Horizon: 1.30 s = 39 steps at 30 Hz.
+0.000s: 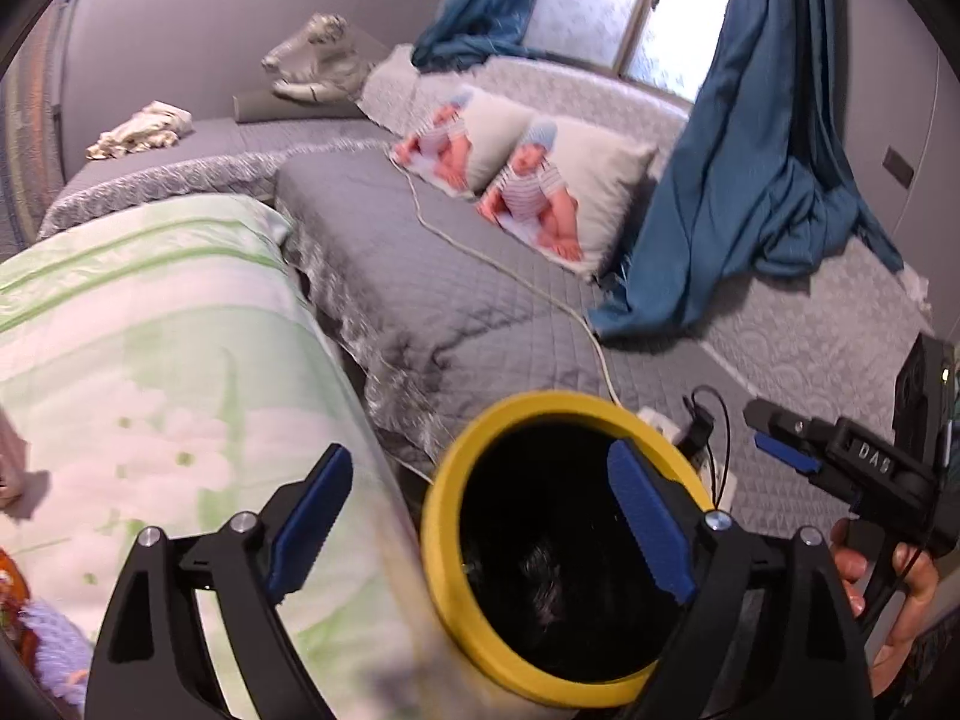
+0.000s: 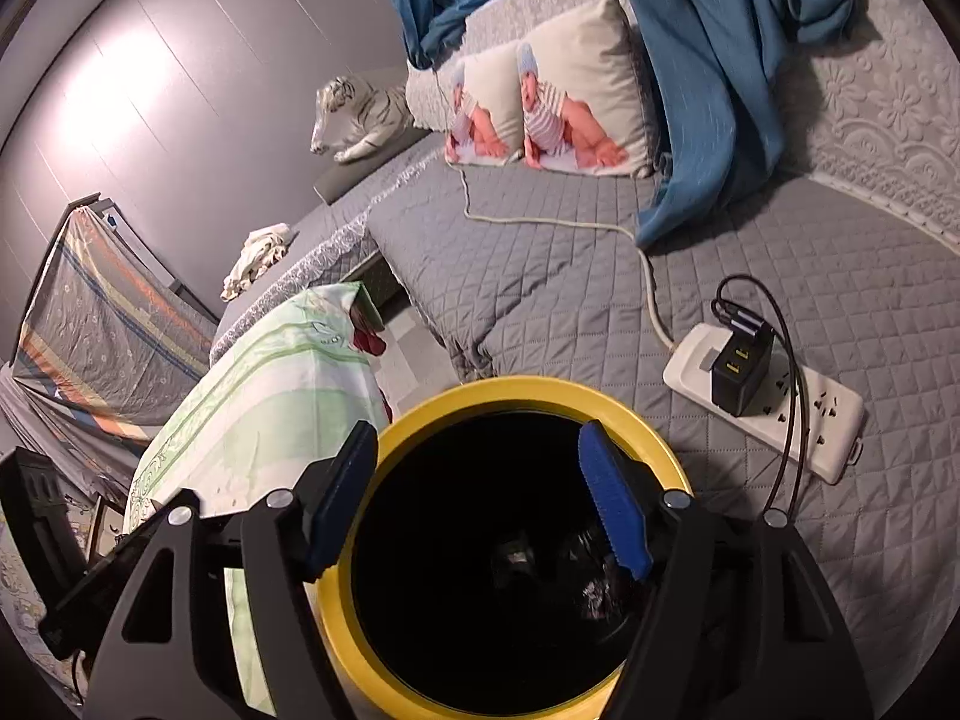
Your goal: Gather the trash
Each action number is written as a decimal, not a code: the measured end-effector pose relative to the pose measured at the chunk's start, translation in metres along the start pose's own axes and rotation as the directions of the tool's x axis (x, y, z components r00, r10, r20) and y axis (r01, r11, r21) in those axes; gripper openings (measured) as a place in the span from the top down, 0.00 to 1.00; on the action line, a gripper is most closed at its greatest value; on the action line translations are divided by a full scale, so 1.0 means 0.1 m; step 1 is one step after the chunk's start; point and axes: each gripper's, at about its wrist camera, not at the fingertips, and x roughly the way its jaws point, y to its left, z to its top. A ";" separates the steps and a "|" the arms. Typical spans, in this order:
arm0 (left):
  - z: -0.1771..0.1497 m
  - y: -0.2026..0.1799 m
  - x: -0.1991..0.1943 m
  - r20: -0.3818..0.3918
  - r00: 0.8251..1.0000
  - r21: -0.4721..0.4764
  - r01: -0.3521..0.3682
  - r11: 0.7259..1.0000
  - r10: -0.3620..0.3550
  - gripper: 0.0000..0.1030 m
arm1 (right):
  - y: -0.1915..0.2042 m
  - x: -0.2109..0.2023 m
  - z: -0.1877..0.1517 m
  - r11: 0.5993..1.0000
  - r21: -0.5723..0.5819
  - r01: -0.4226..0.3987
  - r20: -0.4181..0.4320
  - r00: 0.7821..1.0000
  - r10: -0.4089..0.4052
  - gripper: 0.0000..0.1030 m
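A round bin with a yellow rim [image 1: 552,405] and a black liner stands low between the two beds. My left gripper [image 1: 480,522] hangs open over its left edge, one blue pad outside the rim and one over the mouth, holding nothing. In the right wrist view the same bin [image 2: 510,393] fills the lower middle, and my right gripper [image 2: 477,501] is open across its mouth, also holding nothing. Dark crumpled pieces [image 2: 594,591] lie deep inside the liner. The right gripper [image 1: 774,435] also shows at the right of the left wrist view, held by a hand [image 1: 900,600].
A grey quilted bed [image 2: 600,300] carries a white power strip [image 2: 828,420] with a black charger and a pale cable [image 2: 540,221]. Green floral bedding [image 1: 150,360] lies left of the bin. Two printed pillows [image 1: 540,180], blue curtains [image 1: 750,180], a tiger plush [image 2: 360,114] and a crumpled cloth [image 2: 258,258] lie farther back.
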 end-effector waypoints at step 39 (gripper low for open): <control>-0.85 2.84 -3.85 0.391 0.550 -0.502 -0.544 0.672 0.738 0.08 | 2.86 -0.26 -1.26 0.647 -0.699 -0.305 0.030 0.892 0.452 0.08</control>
